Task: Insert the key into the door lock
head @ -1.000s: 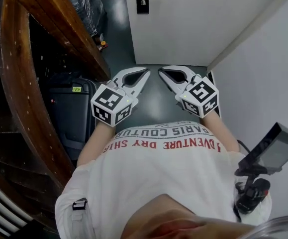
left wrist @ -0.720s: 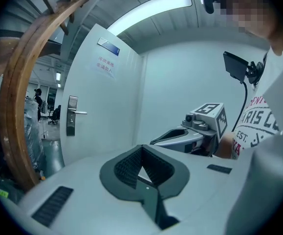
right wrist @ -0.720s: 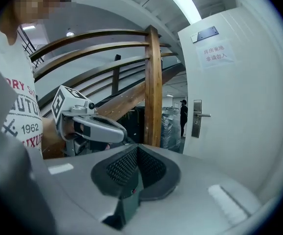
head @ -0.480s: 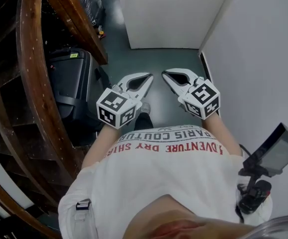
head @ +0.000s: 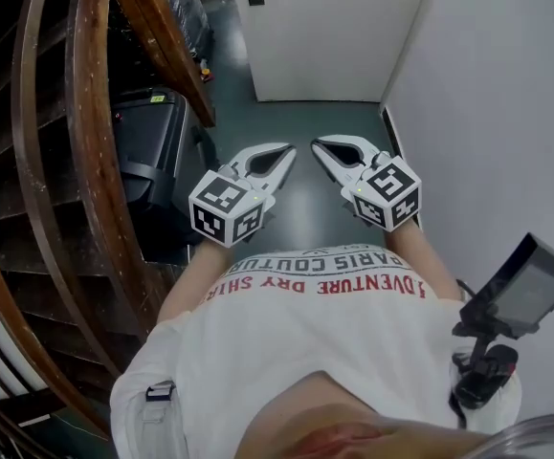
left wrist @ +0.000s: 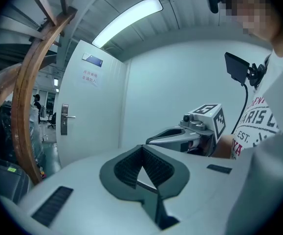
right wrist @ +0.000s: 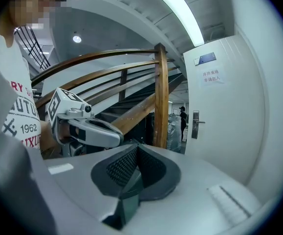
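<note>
Head view: left tool (head: pixel 284 151), right tool (head: pixel 321 145), seemingly level.

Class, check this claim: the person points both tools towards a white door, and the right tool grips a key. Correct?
No. The right gripper view shows the right tool shut on nothing: no key. It and the left tool do point towards the white door.
</note>
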### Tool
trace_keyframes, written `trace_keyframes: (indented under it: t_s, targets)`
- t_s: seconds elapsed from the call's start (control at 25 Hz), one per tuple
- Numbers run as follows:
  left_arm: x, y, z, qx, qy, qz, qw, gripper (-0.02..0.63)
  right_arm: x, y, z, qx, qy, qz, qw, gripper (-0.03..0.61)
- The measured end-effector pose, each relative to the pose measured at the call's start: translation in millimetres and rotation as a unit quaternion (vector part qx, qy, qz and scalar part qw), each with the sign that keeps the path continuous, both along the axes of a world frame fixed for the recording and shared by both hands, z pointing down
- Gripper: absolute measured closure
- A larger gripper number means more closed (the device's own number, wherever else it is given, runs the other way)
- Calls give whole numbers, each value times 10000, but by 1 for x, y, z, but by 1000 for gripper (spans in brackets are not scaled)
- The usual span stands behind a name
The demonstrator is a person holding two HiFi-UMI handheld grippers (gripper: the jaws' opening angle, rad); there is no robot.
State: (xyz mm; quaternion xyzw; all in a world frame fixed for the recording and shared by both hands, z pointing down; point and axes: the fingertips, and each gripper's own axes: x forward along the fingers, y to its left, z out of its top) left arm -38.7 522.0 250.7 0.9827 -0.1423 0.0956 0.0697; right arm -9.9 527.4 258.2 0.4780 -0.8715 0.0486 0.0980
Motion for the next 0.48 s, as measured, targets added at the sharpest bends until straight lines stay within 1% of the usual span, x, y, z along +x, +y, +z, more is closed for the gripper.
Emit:
trace_keyframes:
  t_s: [0.24,0.48]
  targets:
    - [-7,-5,-7,-6,59,-84,9999,614,-3,-5,-11,115,-79,-47,9999,577]
    - [-10,-5,-13,65,20,-144,9999,614,-14,-5,-18,243,27,-163,9996,577]
